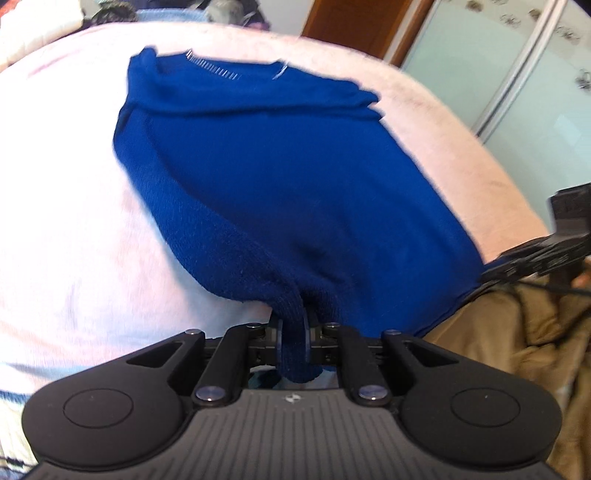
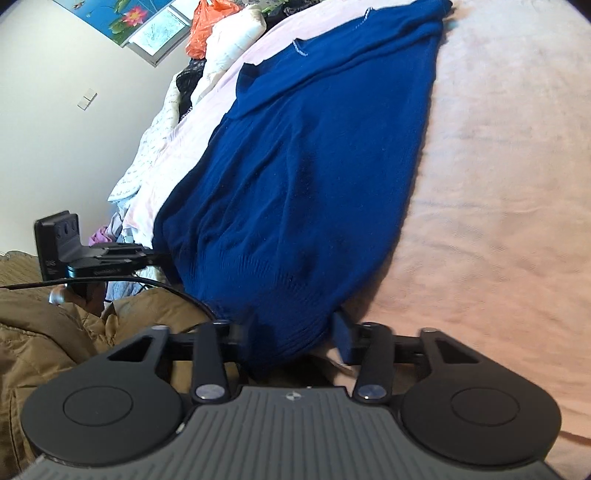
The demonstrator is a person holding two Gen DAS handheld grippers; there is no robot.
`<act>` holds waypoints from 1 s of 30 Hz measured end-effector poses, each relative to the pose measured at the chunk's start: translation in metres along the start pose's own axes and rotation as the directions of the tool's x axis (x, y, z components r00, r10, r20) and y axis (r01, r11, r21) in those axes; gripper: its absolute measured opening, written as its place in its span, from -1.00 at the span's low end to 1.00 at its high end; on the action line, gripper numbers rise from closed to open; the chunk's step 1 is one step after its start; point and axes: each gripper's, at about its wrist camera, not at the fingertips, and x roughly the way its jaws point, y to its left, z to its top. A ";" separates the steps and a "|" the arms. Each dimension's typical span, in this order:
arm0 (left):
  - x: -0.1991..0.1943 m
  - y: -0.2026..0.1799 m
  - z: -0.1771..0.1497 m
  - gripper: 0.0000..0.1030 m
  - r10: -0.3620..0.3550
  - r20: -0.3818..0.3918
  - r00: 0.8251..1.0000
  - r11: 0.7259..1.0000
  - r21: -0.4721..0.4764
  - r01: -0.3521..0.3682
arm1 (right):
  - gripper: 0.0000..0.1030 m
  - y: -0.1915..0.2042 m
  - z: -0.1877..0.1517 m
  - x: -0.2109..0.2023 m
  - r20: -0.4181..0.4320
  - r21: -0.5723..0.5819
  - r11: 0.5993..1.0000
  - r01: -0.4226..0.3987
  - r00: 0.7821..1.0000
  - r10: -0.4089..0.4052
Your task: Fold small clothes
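Observation:
A dark blue knitted sweater (image 1: 280,158) lies spread on a bed with a pale pink sheet (image 1: 66,221), its neckline at the far end. My left gripper (image 1: 294,332) is shut on a bunched piece of the sweater's near hem, which hangs down between its fingers. In the right wrist view the sweater (image 2: 306,166) runs away from me, and my right gripper (image 2: 299,334) has its jaws apart around the other hem corner. The cloth covers its left finger and stops just short of the right pad (image 2: 342,334). Each gripper shows at the edge of the other's view.
A brown padded jacket (image 2: 55,332) lies at the bed's near edge, with a black cable over it. White bedding, clothes and an orange bag (image 2: 207,26) are heaped along the wall side. Frosted wardrobe doors (image 1: 517,74) stand beyond the bed.

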 end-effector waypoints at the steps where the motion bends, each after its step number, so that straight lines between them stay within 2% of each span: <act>1: -0.004 -0.001 0.002 -0.81 -0.010 0.012 1.000 1.000 0.006 0.010 | -0.56 0.003 0.001 0.002 -0.006 -0.016 1.000 0.005 1.000 -0.005; 5: -0.013 -0.003 0.015 -0.81 -0.066 0.055 0.996 0.997 -0.022 0.068 | -0.81 0.007 0.003 -0.001 0.028 -0.021 1.000 -0.009 1.000 0.010; 10: -0.019 0.001 0.027 -0.81 -0.116 0.128 0.985 0.990 -0.069 0.126 | -0.82 0.006 0.019 -0.019 0.128 0.005 0.996 -0.085 0.988 0.084; 15: -0.002 0.008 0.047 -0.81 -0.097 0.181 0.979 0.990 -0.083 0.113 | -0.82 0.005 0.043 -0.020 0.213 -0.005 0.997 -0.082 0.974 0.081; 18: 0.018 0.020 0.063 -0.81 -0.083 0.208 0.975 0.985 -0.132 0.112 | -0.82 -0.009 0.060 -0.011 0.256 0.023 0.997 -0.077 0.964 0.069; 21: 0.044 0.027 0.077 -0.81 -0.055 0.189 0.980 0.982 -0.169 0.088 | -0.82 -0.025 0.079 0.005 0.276 0.046 0.999 -0.021 0.961 0.007; 23: 0.060 0.031 0.080 -0.81 -0.060 0.169 0.984 0.975 -0.200 0.094 | -0.82 -0.039 0.087 0.020 0.259 0.077 0.997 -0.021 0.966 0.000; 24: 0.066 0.032 0.080 -0.81 -0.068 0.153 0.986 0.971 -0.215 0.100 | -0.80 -0.043 0.090 0.026 0.257 0.105 0.994 0.002 0.966 -0.029; 25: 0.071 0.033 0.079 -0.81 -0.091 0.140 0.986 0.967 -0.225 0.121 | -0.71 -0.046 0.089 0.029 0.257 0.137 0.991 -0.011 0.966 -0.025; 27: 0.076 0.036 0.075 -0.81 -0.108 0.138 0.985 0.958 -0.249 0.140 | -0.63 -0.052 0.083 0.033 0.258 0.176 0.982 -0.072 0.966 0.025; 28: 0.077 0.037 0.074 -0.81 -0.109 0.138 0.984 0.956 -0.256 0.141 | -0.37 -0.054 0.079 0.032 0.263 0.184 0.978 -0.095 0.964 0.044; 30: 0.078 0.042 0.072 -0.80 -0.111 0.127 0.986 0.951 -0.274 0.142 | -0.13 -0.054 0.073 0.030 0.268 0.185 0.973 -0.140 0.959 0.087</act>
